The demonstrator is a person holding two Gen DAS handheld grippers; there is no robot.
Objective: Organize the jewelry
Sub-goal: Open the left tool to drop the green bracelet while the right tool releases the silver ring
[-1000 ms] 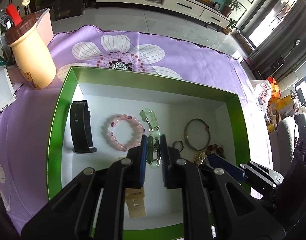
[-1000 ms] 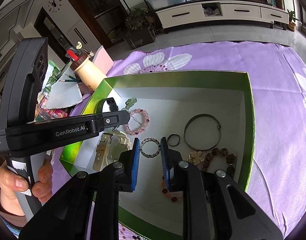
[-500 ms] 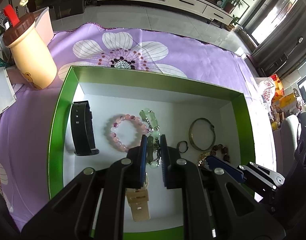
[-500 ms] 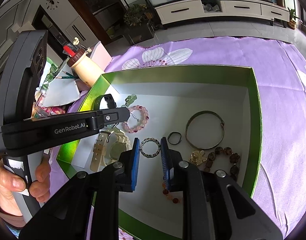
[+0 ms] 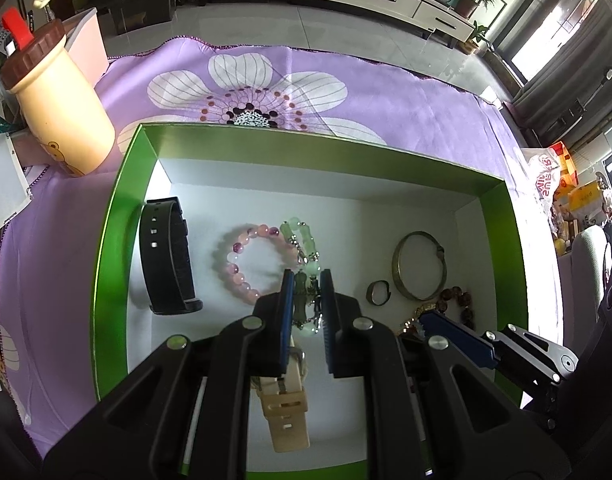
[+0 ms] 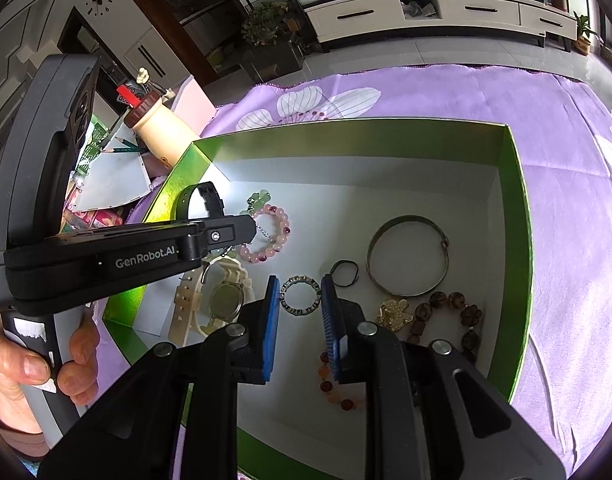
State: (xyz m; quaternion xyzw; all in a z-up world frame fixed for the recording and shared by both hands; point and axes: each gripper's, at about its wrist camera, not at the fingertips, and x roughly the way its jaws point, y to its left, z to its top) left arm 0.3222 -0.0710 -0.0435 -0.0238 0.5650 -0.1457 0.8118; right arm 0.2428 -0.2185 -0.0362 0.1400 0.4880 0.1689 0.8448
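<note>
Left gripper (image 5: pixel 306 280): my 2 fingers are narrow around the green jade bracelet (image 5: pixel 304 256), contact unclear.
Jade bracelet: in the green box (image 5: pixel 118 216), stretched lengthwise away from me.
Right gripper (image 6: pixel 298 284): narrowly parted, flanking the small metal ring (image 6: pixel 300 295).

cream watch (image 5: pixel 284 404) half behind left tongs (image 5: pixel 307 300), orange bead bracelet (image 6: pixel 333 384) partly behind right tongs (image 6: pixel 299 300)

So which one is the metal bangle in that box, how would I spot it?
Look inside the green box on the purple flowered cloth. On its white floor, toward the right wall, lies the metal bangle. It is the one large plain ring of smooth metal with no beads, bigger than the small dark ring beside it.
</note>
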